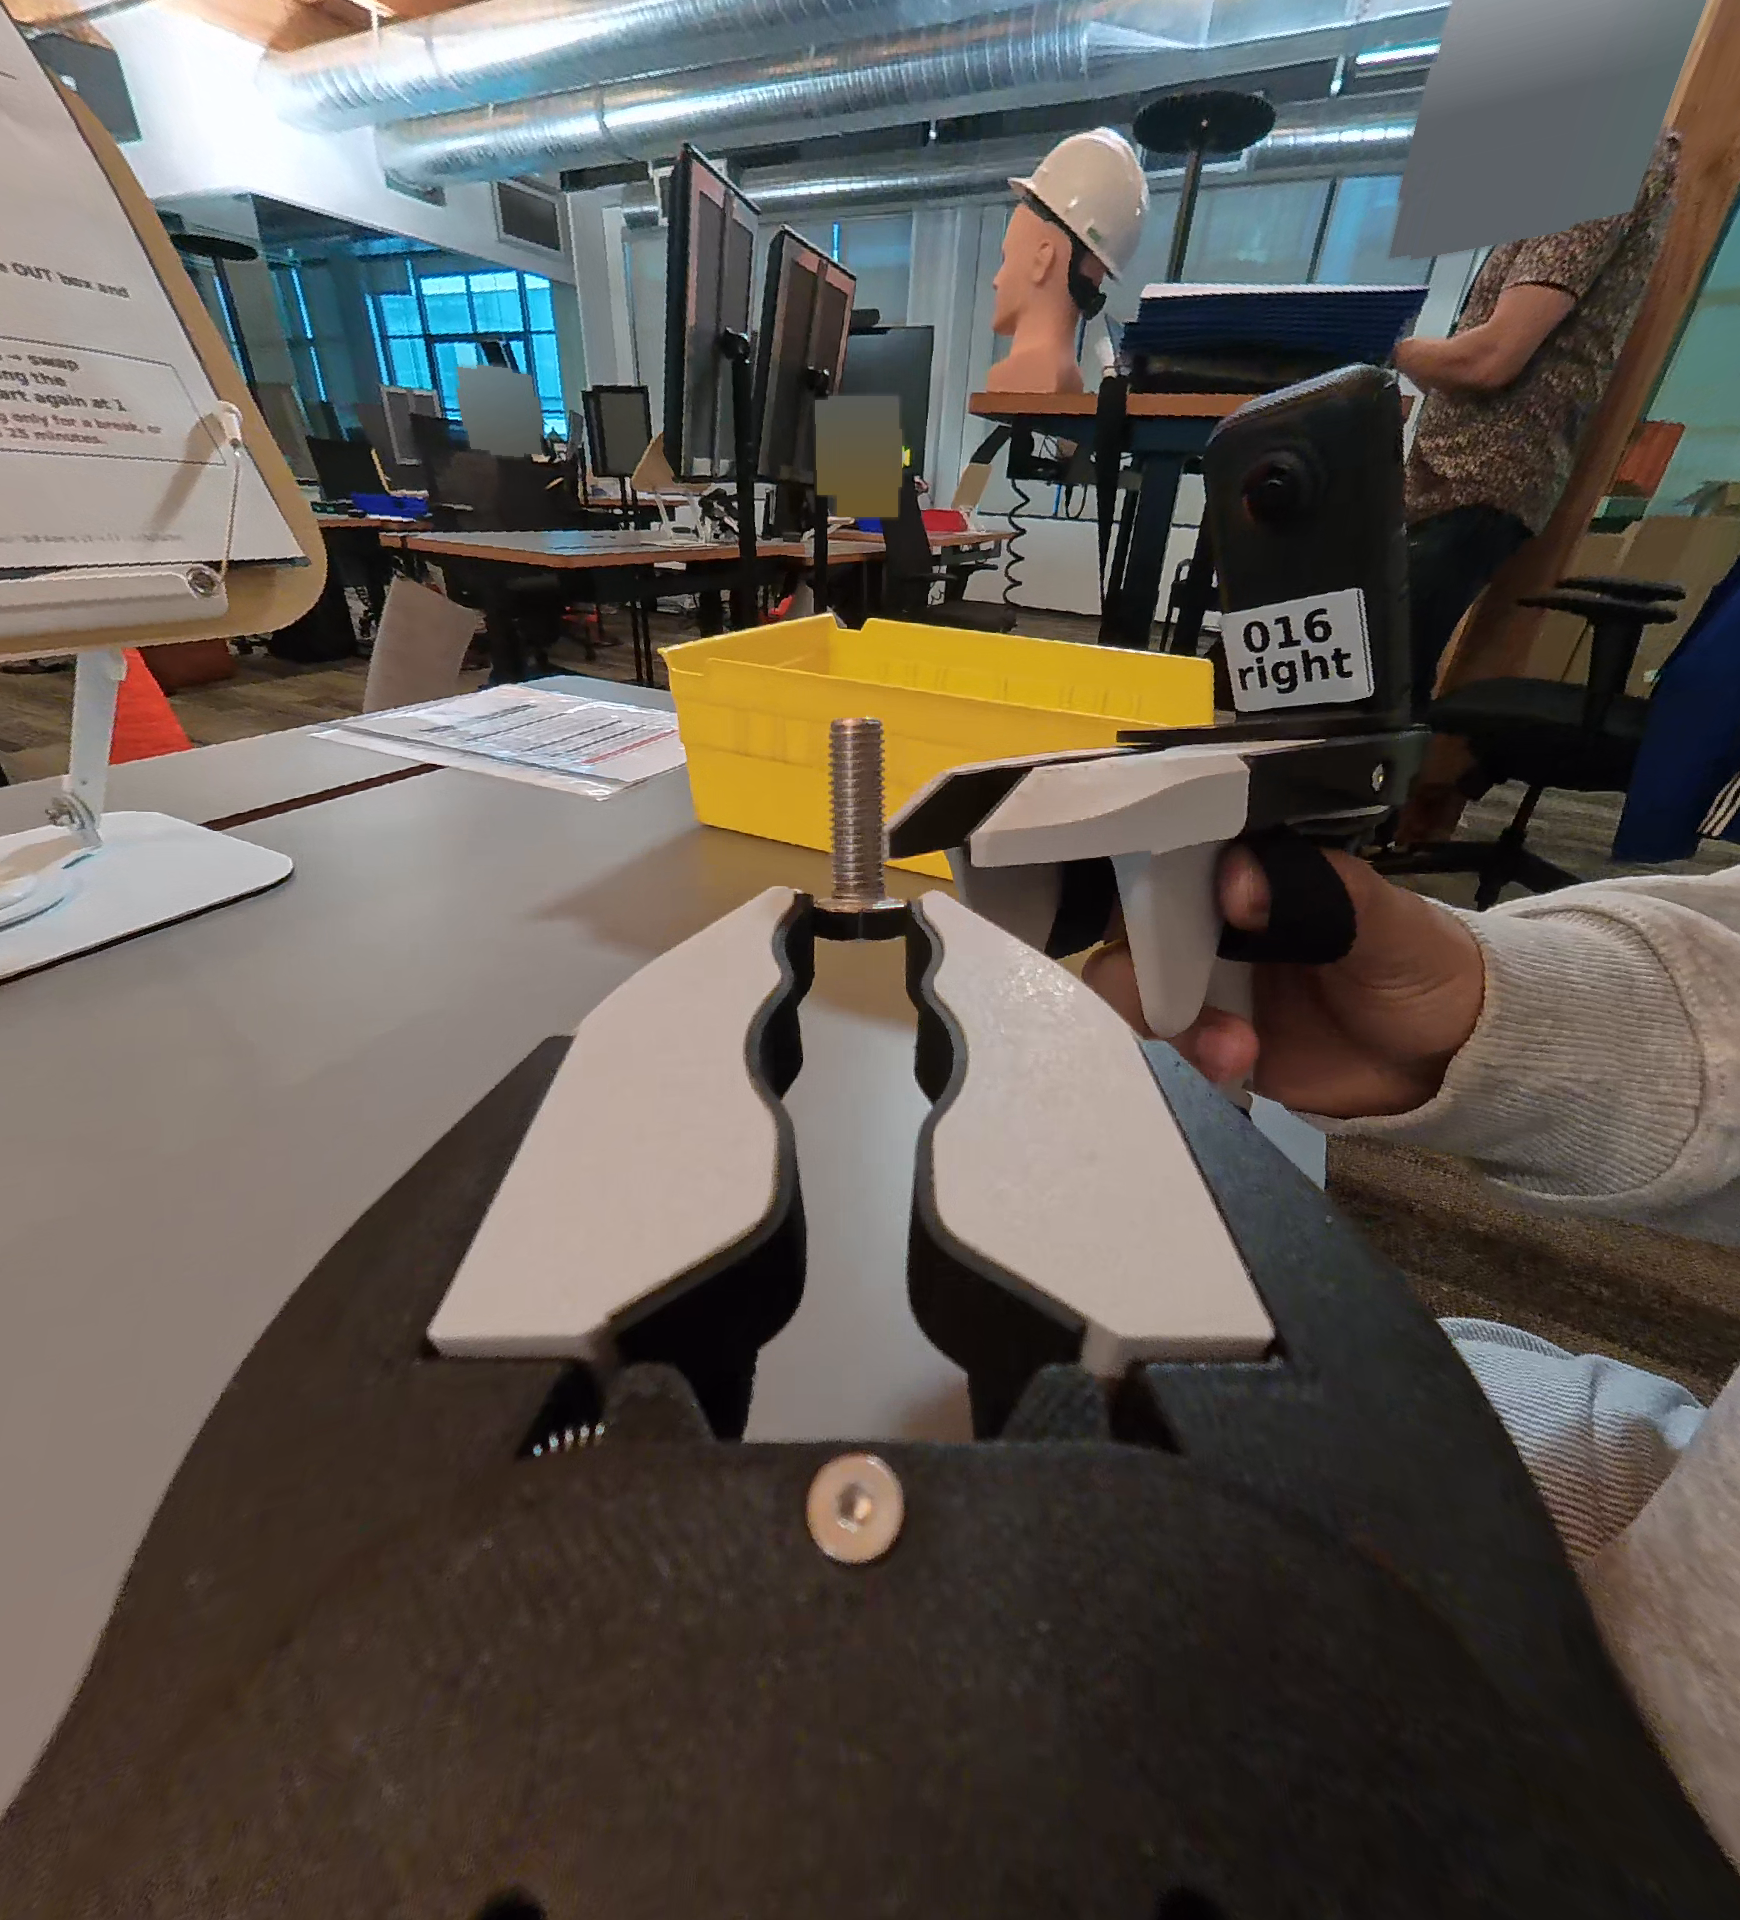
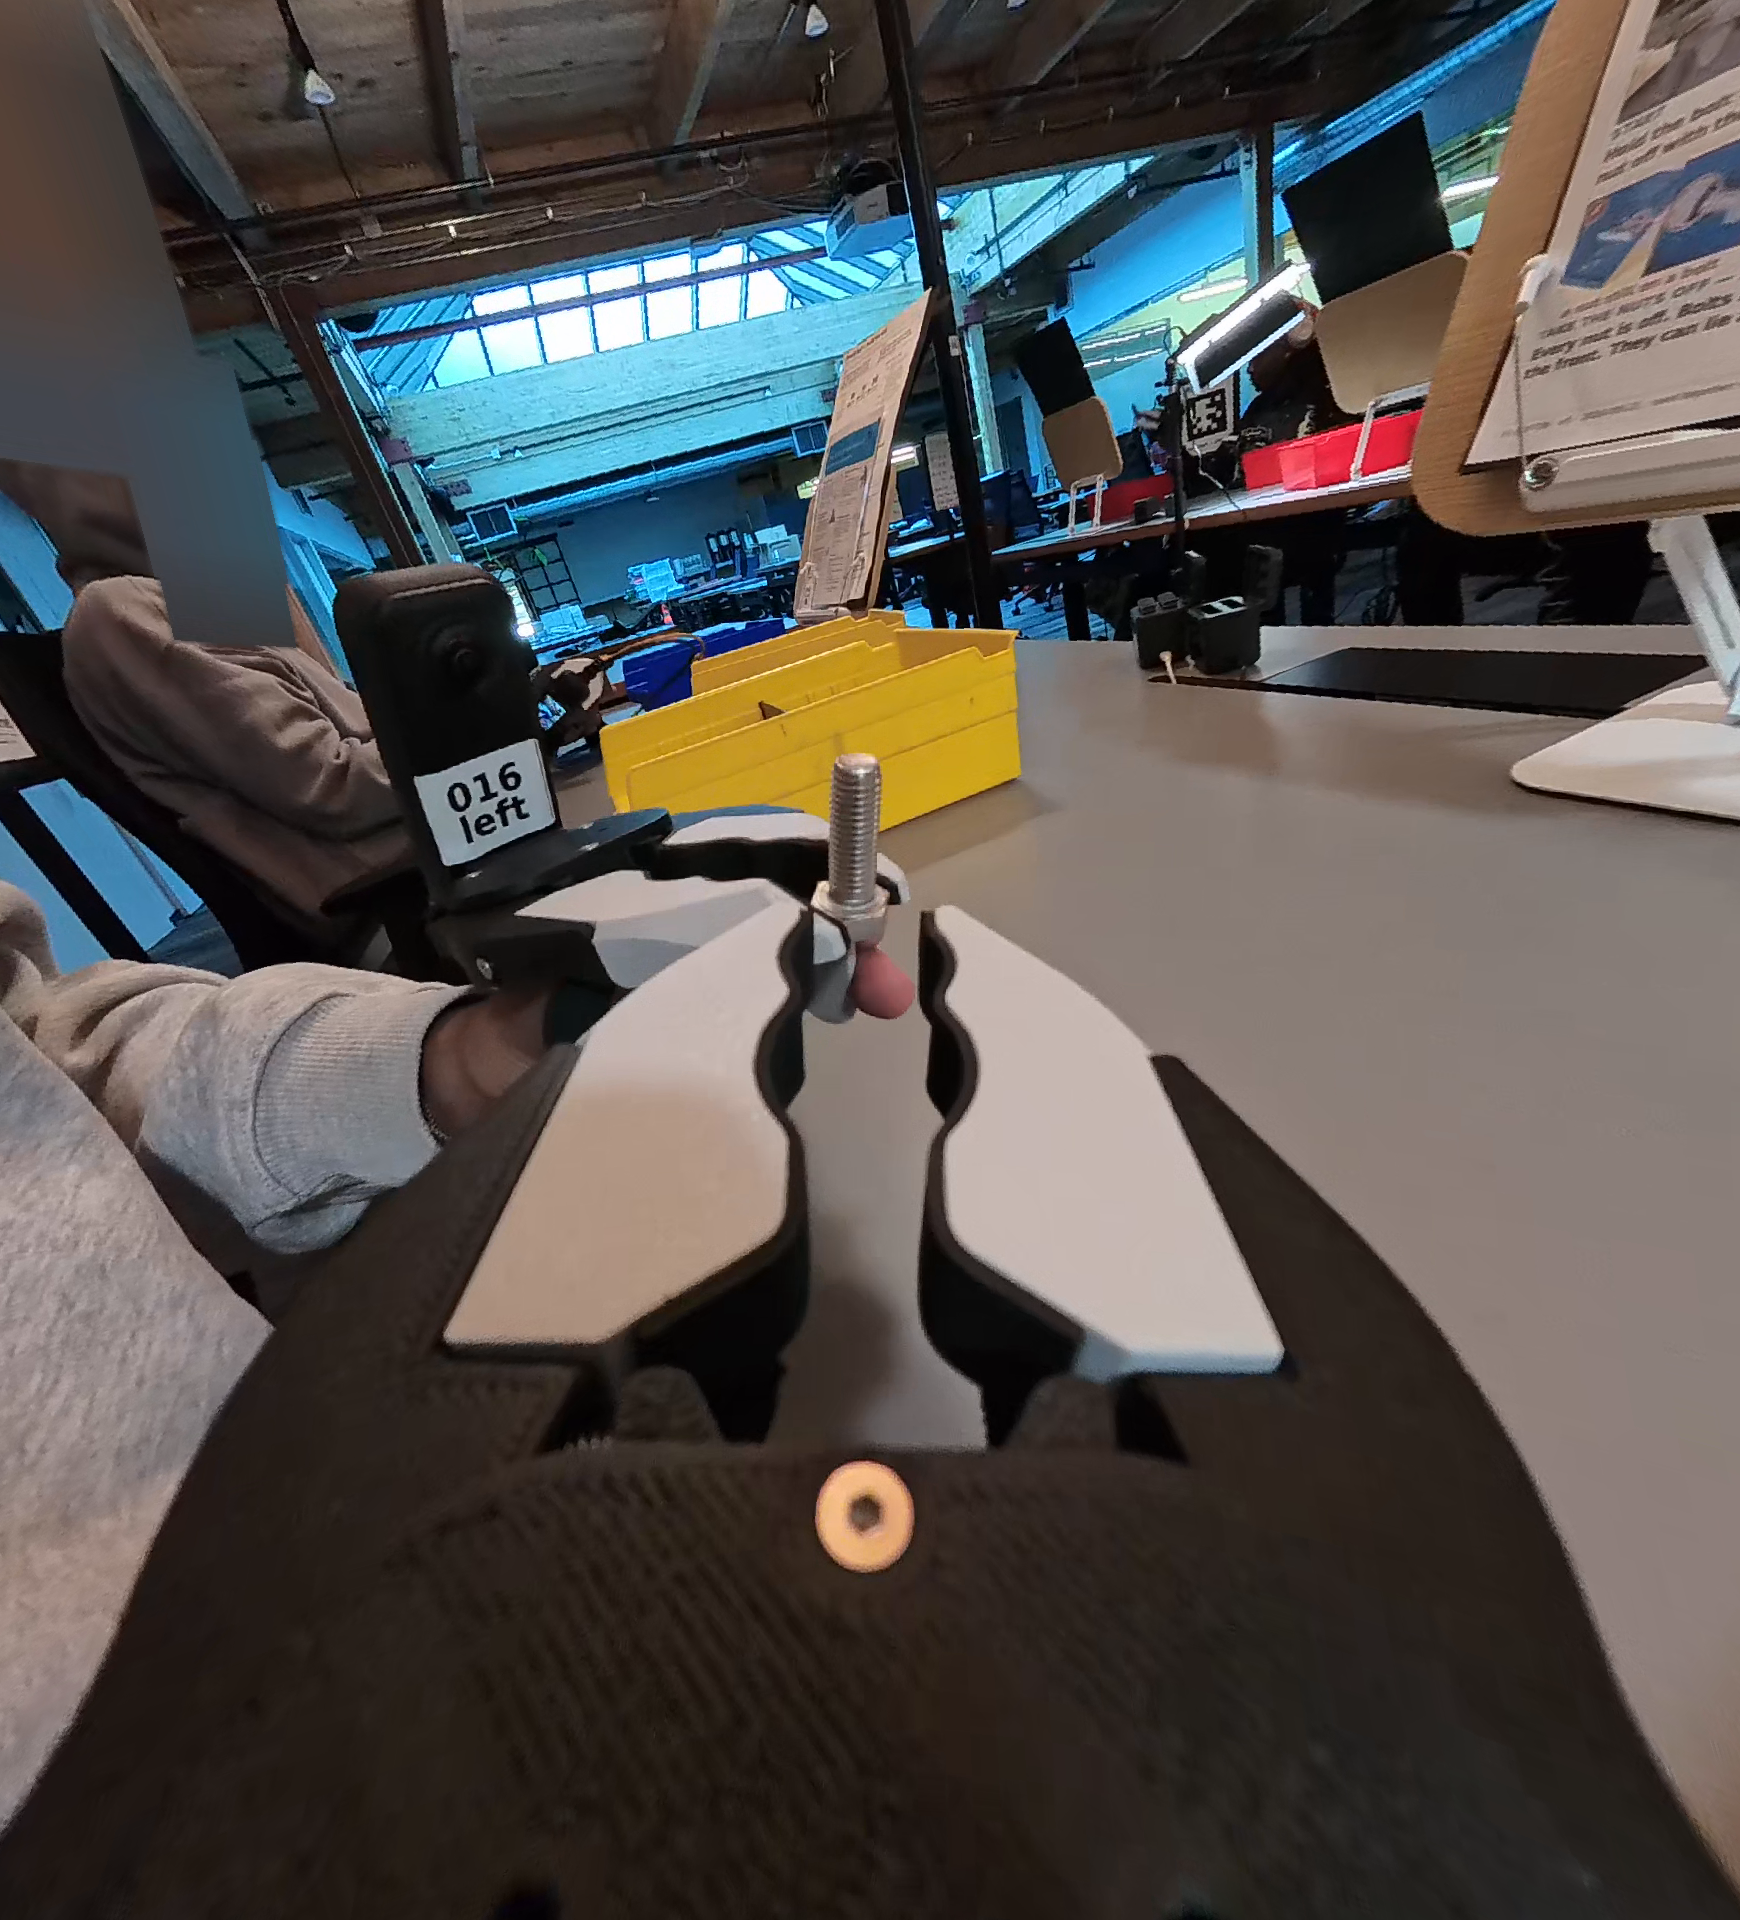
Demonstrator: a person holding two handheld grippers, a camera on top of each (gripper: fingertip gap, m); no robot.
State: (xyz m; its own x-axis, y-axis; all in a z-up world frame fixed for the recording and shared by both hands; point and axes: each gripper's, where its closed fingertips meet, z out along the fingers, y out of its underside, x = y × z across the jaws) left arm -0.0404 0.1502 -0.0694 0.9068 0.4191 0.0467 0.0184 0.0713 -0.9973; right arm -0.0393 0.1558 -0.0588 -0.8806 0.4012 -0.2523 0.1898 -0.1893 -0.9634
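Tabletop, grey and matte (image 1: 222,1039), carries every other item, and places here are given relative to the yellow plastic parts bin (image 1: 939,717) standing on it. Only the right wrist view shows the bin's inner dividers; the left wrist view shows only its side wall and rim. A white-footed stand holding a printed instruction sheet on a wooden board (image 1: 66,416) stands well apart from the bin, to its left in the left wrist view and to its right in the right wrist view.

The left gripper (image 1: 858,914), white-fingered on a black body, sits in front of the bin, its fingertips clamped on the hexagonal head of a silver threaded steel bolt (image 1: 857,810). The bolt stands upright, head down, its bare threaded shank rising clear above the fingertips.

The right gripper (image 2: 861,925) approaches from the side, near the bin's end. In the right wrist view its fingers stand parted, the bolt just inside the gap near the left fingertip; whether they touch cannot be told. That view alone shows the bolt's hexagonal head clearly.
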